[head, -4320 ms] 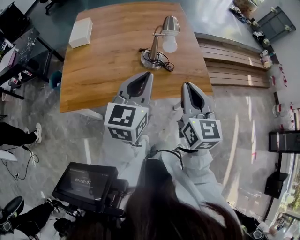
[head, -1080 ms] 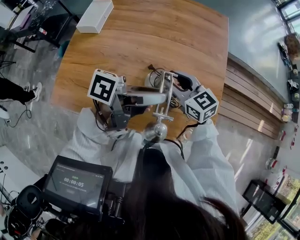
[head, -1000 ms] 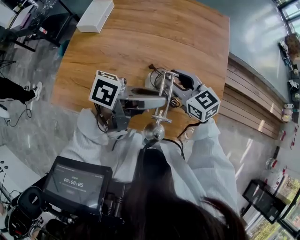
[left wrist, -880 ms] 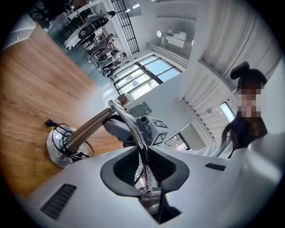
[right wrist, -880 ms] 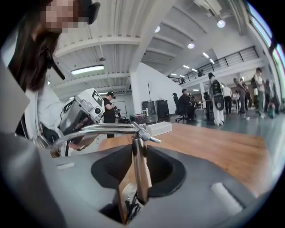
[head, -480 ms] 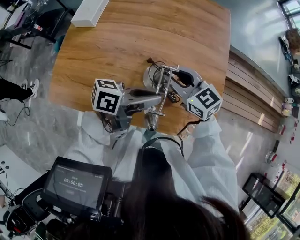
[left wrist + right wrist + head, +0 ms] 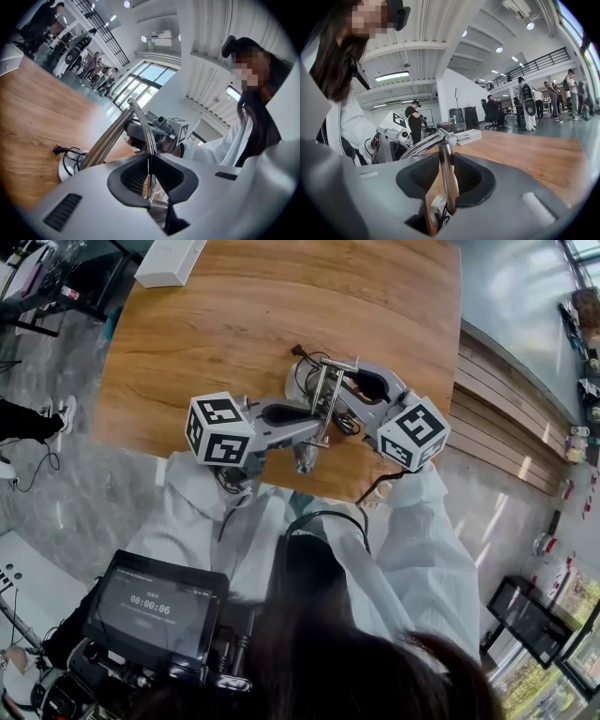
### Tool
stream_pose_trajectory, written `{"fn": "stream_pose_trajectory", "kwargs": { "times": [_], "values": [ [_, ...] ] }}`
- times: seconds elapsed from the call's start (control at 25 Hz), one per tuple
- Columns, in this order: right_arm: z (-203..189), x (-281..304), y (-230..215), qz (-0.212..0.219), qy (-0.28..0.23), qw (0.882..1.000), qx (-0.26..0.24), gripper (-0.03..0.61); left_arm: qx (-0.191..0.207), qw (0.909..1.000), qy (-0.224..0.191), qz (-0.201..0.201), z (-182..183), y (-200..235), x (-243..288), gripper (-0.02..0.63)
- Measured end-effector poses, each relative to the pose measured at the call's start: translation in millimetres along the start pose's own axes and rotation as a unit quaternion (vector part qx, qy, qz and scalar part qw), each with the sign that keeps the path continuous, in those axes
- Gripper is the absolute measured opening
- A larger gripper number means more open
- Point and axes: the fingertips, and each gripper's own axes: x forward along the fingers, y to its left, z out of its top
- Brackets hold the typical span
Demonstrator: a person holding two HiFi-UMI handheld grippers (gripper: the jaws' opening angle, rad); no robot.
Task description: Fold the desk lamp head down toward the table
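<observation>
In the head view the top edge cuts the box (image 7: 169,259) at the bench's (image 7: 234,324) far left corner, and the bench's far side with it. The left hand-held gripper (image 7: 317,423) covers part of the lamp head (image 7: 304,461). The right hand-held gripper (image 7: 330,395) covers much of the base (image 7: 298,382). In the left gripper view the arm (image 7: 140,124) vanishes behind the gripper's body, the head with it. In the right gripper view the post's (image 7: 446,173) foot is hidden likewise.

The lamp (image 7: 305,459) is shiny silver, its cord (image 7: 63,150) black, the table (image 7: 281,306) brown wood-grain, the box (image 7: 169,261) white.
</observation>
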Motion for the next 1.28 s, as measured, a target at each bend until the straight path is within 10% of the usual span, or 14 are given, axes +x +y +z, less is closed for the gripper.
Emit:
{"fn": "stream_pose_trajectory", "kwargs": {
  "times": [0.72, 0.96, 1.08, 1.28],
  "values": [
    [-3, 5, -5, 0.027, -0.007, 0.999, 0.022, 0.097, 0.039, 0.9991, -0.009, -0.015, 1, 19, 1, 0.054],
    [-20, -12, -22, -0.07, 0.004, 0.994, 0.082, 0.103, 0.021, 0.9988, -0.002, 0.044, -12, 20, -15, 0.054],
    [-29, -38, -27, -0.124, 0.002, 0.987, 0.103, 0.074, -0.019, 0.995, -0.064, 0.074, -9, 20, -42, 0.054],
    [5, -63, -16, -0.206, -0.014, 0.975, 0.086, 0.0, 0.025, 0.9613, -0.168, 0.217, 55, 13, -74, 0.002]
  ]
}}
